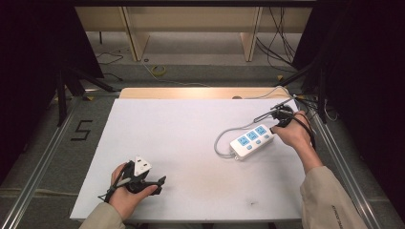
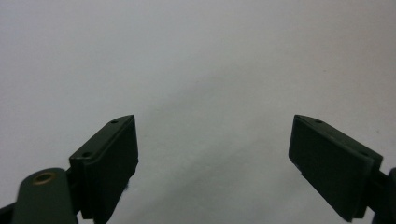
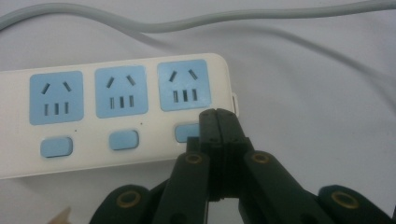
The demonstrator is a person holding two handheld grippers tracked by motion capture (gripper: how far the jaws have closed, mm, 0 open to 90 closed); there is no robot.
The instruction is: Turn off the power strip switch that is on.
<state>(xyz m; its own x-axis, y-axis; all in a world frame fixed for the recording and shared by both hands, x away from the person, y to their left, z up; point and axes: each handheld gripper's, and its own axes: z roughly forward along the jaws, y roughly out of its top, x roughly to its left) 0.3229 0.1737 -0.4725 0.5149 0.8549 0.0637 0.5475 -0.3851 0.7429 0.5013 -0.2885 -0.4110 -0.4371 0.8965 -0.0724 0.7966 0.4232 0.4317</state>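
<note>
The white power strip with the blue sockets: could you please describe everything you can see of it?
The white plastic power strip is a long rounded bar lying flat, face up, on the white table, towards its right side, set at a slant. It carries three pale blue sockets in a row, each with a blue rocker switch below. A grey cable leaves one end and loops behind it. The shut right gripper has its tips at the end switch, seemingly pressing it.
</note>
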